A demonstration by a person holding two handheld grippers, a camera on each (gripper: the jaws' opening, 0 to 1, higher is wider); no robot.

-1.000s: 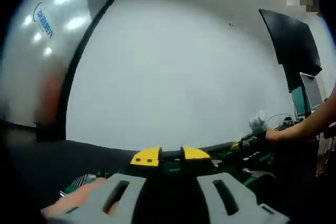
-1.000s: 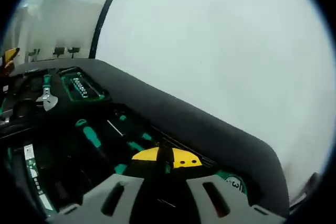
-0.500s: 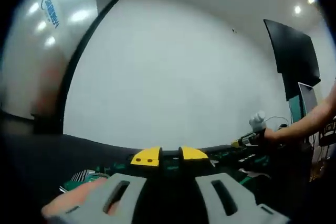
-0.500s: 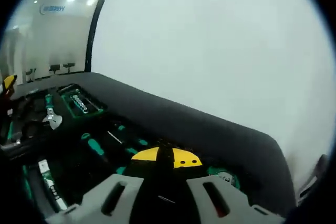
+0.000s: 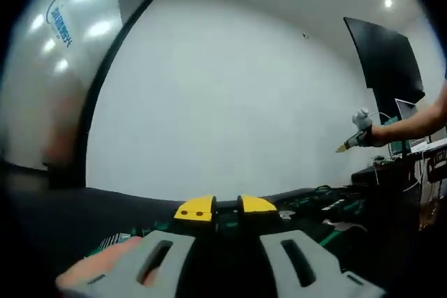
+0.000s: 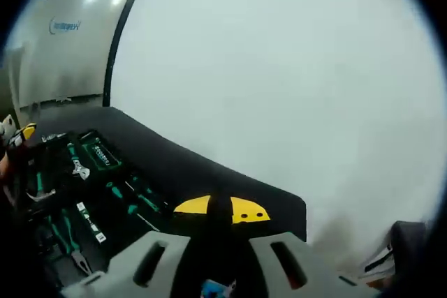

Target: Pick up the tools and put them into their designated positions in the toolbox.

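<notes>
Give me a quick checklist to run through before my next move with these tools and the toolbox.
1. Toolbox in sight: ok, it is open.
2. Tools in toolbox: ok, wrench and pliers lie inside.
3. Right gripper empty: ok, jaws together, nothing seen between.
4. Left gripper empty: cannot tell, jaws close together.
5. Grippers apart: ok.
6. Tools left outside the toolbox: cannot tell.

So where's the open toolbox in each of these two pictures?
Left gripper view: the toolbox lies along the bottom, right of centre, running toward the right edge.
Right gripper view: the toolbox sits lower left, with rows of green-handled tools in it.
Shared landmark: the blue logo on the glossy wall, upper left in both.
</notes>
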